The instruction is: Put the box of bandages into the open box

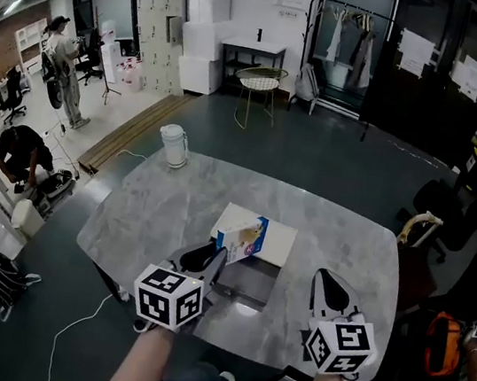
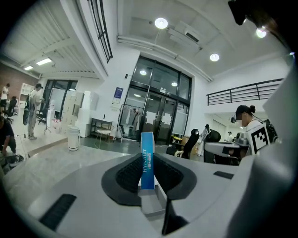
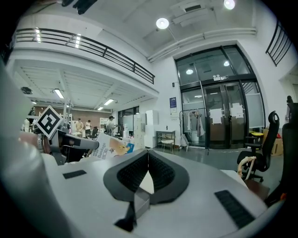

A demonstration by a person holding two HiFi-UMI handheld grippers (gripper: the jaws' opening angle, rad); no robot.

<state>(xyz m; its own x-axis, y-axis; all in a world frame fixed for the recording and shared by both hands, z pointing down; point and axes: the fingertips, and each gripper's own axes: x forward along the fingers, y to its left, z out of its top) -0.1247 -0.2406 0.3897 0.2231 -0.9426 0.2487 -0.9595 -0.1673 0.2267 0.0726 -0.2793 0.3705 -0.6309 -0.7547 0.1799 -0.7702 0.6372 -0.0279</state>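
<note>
Marbled grey and rounded at its corners, the desk [image 1: 155,208] is standing in a wide hall with glass doors behind it; we are working over its near half. We are gripping the box of bandages [image 1: 243,238] in the left gripper [image 1: 212,258], whose jaws are clamping on the box's narrow blue edge; the box is standing upright, seemingly clear of the desk, with its printed face showing toward the right gripper [image 1: 328,291]. It is hanging at the near-left corner of the open box [image 1: 277,243], which is lying at the desk's middle with a white panel on its far side and a darker hollow nearer us; whether the bandages are already over that hollow or just beside it we cannot tell. The right gripper is hovering off to the right, apart from both boxes, its jaws together with nothing between them. We are judging the pick-up done; lowering the bandages into the hollow and letting go are what is left.
</note>
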